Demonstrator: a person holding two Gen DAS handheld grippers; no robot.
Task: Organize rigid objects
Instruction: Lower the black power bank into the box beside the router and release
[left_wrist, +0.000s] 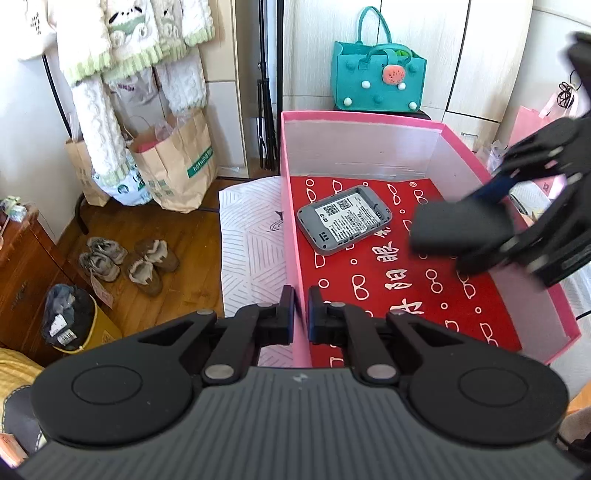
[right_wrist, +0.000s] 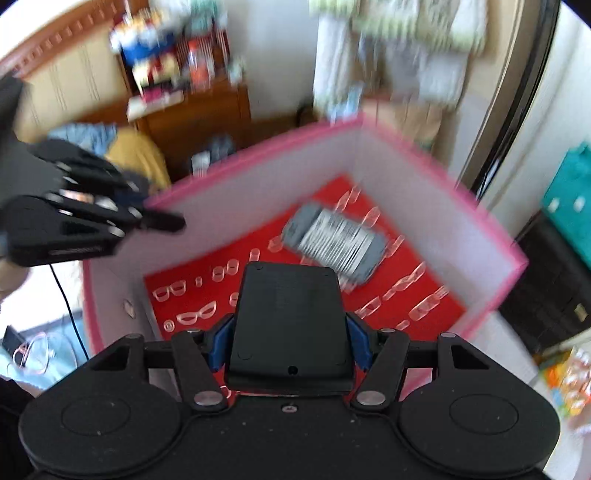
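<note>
A pink box (left_wrist: 369, 122) with a red patterned floor holds a grey pocket router (left_wrist: 344, 218) lying label up. My left gripper (left_wrist: 301, 306) is shut on the box's near-left wall (left_wrist: 291, 236). My right gripper (right_wrist: 290, 332) is shut on a flat black rectangular device (right_wrist: 290, 314) and holds it above the box floor, close to the router (right_wrist: 334, 243). In the left wrist view the right gripper (left_wrist: 480, 229) comes in over the box's right side with the black device (left_wrist: 458, 230). The left gripper (right_wrist: 162, 219) shows at the box rim (right_wrist: 258, 147) in the right wrist view.
A teal felt bag (left_wrist: 378, 79) stands behind the box. A white patterned sheet (left_wrist: 251, 236) lies left of it. Paper bags (left_wrist: 177, 162), shoes (left_wrist: 129, 258) and a bin (left_wrist: 70, 321) sit on the wooden floor at left. A wooden cabinet (right_wrist: 199, 110) is beyond the box.
</note>
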